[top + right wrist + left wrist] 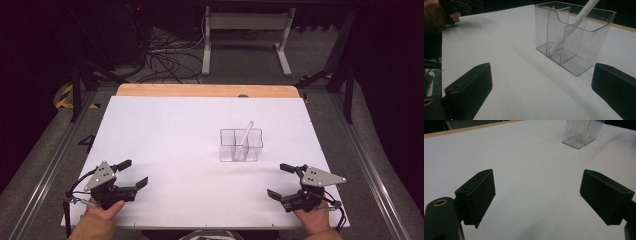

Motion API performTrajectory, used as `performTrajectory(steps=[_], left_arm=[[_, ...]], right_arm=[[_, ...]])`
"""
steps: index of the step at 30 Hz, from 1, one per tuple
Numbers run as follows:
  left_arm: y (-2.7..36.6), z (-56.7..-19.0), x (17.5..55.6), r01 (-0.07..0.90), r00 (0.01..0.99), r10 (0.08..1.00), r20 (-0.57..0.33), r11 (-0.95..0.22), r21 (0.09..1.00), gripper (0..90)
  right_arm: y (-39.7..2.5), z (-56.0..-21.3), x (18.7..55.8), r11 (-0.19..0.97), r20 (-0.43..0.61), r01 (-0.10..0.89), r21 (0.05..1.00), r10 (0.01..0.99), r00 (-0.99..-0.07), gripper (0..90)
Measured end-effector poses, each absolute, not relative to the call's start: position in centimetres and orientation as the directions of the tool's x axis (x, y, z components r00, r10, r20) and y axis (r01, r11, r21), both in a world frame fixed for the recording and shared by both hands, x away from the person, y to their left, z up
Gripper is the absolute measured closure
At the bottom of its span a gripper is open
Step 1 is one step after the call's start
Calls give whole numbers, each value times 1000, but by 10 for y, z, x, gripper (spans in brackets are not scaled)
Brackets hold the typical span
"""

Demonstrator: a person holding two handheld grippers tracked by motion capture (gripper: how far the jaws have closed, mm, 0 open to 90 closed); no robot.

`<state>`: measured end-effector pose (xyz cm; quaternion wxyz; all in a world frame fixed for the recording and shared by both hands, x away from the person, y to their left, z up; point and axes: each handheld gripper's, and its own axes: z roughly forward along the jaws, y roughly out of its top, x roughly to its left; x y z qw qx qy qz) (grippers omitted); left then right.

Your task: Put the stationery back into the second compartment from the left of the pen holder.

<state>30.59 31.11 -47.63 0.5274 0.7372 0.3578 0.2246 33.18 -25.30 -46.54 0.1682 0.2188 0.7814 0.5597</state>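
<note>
A clear plastic holder with inner dividers stands right of the table's middle; it also appears as the clear holder and as the holder's base. A white stick leans inside it, its lower end resting in one compartment as the white stick. My left gripper rests open near the front left edge, jaws wide apart over bare table. My right gripper sits open at the front right, with the holder beyond its jaws. Neither holds anything.
The white table surface has a wooden strip along its far edge. Beyond it, a white desk frame and cables lie on the floor. A hand holding the left gripper shows in the right gripper view.
</note>
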Motion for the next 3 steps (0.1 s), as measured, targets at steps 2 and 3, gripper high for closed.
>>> performTrajectory(steps=[2,3], left_arm=[[312,-475,305,296,634,771,-60,-170,940,135],[312,-475,305,296,632,773,-60,-169,940,135]], right_arm=[[-253,-465,332,279,-20,152,948,530,-848,37],[-253,-465,331,279,-20,152,948,530,-848,37]])
